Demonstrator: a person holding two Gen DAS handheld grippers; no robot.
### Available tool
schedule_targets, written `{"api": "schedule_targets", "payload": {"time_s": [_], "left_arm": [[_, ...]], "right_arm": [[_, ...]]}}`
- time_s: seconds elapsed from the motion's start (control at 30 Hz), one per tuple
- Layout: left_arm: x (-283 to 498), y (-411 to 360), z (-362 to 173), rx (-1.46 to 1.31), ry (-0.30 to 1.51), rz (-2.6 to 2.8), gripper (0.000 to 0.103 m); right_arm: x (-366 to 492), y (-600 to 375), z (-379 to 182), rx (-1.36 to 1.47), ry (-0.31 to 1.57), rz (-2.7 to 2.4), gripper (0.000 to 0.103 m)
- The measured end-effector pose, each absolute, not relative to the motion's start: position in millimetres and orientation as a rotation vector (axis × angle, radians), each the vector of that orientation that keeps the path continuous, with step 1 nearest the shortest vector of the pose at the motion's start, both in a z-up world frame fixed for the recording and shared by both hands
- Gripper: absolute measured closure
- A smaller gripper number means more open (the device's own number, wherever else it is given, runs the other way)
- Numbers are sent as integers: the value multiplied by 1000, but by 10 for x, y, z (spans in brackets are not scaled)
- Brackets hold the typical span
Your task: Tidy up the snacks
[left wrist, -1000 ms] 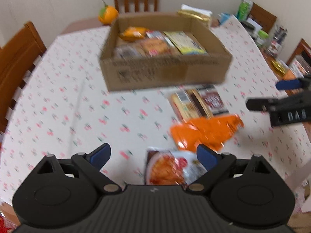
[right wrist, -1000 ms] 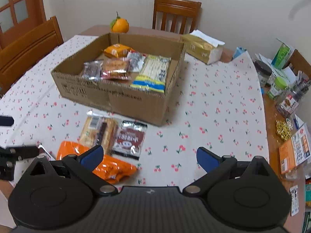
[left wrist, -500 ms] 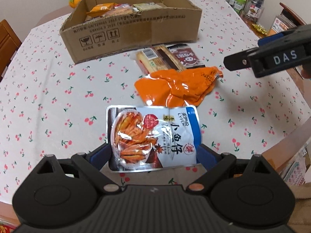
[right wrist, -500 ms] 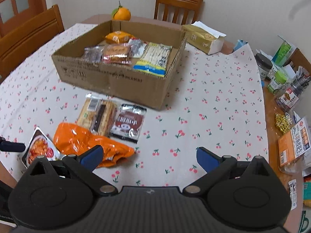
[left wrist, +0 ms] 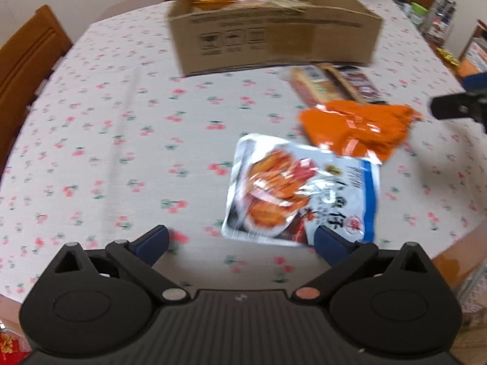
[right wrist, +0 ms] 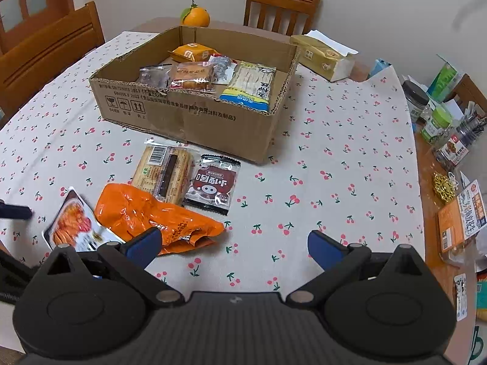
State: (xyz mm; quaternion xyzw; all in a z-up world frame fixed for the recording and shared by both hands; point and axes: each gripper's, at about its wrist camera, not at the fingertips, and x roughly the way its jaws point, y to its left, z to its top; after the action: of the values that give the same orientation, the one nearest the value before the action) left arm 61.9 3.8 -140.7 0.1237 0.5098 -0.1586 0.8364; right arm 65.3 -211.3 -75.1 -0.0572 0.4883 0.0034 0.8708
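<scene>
1. Both tongs stand open and empty: left tongs (left wrist: 240,238), right tongs (right wrist: 232,243).
2. Since half a second ago, the left tongs have swung left; the fish pouch (left wrist: 301,188), earlier centred between their fingers, now lies off toward the right finger.
3. The orange bag (right wrist: 155,216), biscuit pack (right wrist: 164,170) and dark sachet (right wrist: 214,182) lie on the tabletop (right wrist: 334,158) before the box (right wrist: 194,121).
4. Judgement: no pick has begun; four snacks remain unboxed.
</scene>
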Motion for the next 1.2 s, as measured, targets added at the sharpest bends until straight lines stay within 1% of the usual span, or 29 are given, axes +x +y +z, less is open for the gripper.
{"api": "schedule_targets", "payload": {"time_s": [0.13, 0.2, 0.3, 0.47, 0.7, 1.1, 1.2], "left_arm": [[719, 191, -1395, 286, 1068, -273, 1], [784, 237, -1369, 284, 1075, -248, 4], [853, 217, -1258, 227, 1056, -275, 4], [1000, -69, -1154, 105, 1029, -349, 3], [1028, -531, -1297, 247, 968, -334, 3], [786, -86, -1364, 285, 1042, -192, 3], [753, 16, -1316, 240, 1039, -157, 3]], "right_arm": [[650, -2092, -746, -117, 1020, -1, 0], [646, -2083, -746, -119, 1020, -7, 0], [636, -2081, -745, -118, 1020, -16, 0], [611, -2094, -745, -123, 1027, -36, 0], [562, -2172, -721, -126, 1028, -59, 0], [642, -2196, -719, -126, 1011, -4, 0], [675, -2134, -722, -136, 1006, 32, 0]]}}
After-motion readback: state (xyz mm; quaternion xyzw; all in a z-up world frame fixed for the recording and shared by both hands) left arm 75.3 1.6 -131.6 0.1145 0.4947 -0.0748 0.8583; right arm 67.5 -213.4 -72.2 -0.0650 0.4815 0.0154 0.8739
